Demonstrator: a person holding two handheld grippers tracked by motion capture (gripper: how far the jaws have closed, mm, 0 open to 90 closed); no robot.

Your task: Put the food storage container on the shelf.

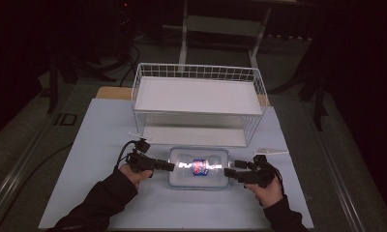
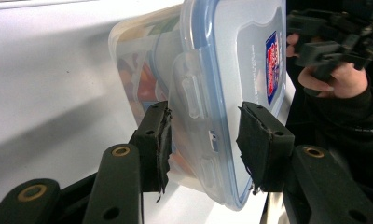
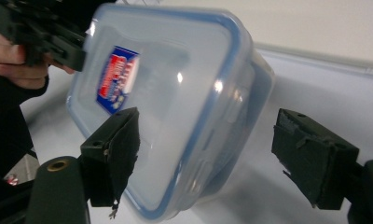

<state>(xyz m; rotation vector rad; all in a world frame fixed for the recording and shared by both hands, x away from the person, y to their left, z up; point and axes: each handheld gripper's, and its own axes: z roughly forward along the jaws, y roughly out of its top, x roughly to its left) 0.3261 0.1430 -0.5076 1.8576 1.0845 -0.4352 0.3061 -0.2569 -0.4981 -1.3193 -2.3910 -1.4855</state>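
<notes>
Fingers of left gripper clamp container end; right gripper fingers open, straddling other end; wire basket behind.

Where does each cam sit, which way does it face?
High view: above the person's side, facing forward and down on the table; forearms, both grippers.
Left gripper view: on the left gripper, shut on the container; own jaws.
Right gripper view: on the right gripper, jaws straddling the same container; own jaws.
Shared: the container's label.
</notes>
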